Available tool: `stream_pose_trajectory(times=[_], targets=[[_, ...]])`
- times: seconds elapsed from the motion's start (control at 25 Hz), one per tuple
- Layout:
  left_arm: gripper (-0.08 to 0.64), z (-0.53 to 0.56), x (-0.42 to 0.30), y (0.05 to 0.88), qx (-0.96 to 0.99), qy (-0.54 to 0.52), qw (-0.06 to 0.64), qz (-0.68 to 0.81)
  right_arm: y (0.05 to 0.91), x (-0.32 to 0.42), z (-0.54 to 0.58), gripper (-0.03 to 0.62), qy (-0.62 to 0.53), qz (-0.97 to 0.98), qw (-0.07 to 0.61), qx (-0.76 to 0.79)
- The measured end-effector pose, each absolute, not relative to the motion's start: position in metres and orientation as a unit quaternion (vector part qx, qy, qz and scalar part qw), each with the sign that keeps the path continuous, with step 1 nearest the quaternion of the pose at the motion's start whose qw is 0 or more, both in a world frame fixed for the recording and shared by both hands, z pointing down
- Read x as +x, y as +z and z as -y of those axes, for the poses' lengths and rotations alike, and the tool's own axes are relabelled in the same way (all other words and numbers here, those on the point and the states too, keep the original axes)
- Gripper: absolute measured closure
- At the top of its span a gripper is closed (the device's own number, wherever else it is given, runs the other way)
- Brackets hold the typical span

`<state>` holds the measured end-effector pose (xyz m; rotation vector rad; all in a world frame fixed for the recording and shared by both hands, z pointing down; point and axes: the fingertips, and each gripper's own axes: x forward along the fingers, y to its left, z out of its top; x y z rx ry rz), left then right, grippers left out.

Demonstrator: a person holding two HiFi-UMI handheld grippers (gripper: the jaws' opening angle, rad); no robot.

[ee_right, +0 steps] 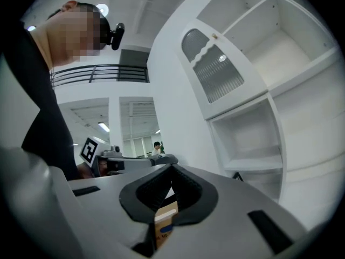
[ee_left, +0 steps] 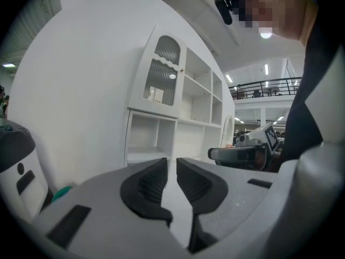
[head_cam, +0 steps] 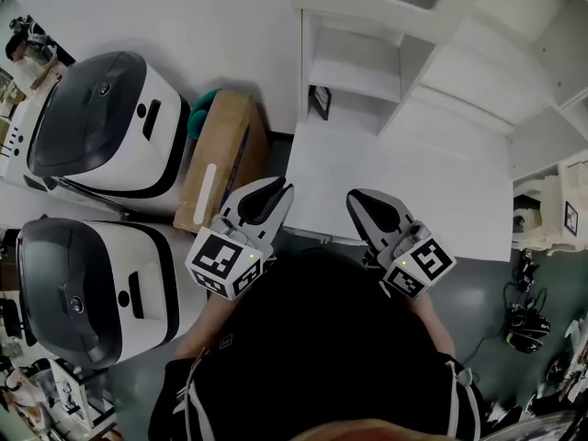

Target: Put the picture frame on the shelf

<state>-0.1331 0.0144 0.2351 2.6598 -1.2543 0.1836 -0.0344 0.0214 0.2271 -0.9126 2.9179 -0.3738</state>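
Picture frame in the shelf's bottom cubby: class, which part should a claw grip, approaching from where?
Probably the top edge of the picture frame, coming in through the open front of the shelf: it stands upright; cubby walls block its sides.

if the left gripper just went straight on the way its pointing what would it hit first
Most likely the white shelf unit, near its lower open compartments; nothing stands between the left gripper and it. Depth is unclear, so the white tabletop in front might come first.

Picture frame too small to make out details
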Motion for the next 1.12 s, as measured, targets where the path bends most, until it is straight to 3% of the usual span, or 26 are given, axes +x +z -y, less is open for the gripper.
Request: stream_pose_trajectory(times=[1.12], targets=[[0.502,-0.002,-0.122,0.240,0.907,0.072,0.100,0.403,0.233,-0.035,-0.009,0.574,-0.126,-0.945,0.028,-0.301]])
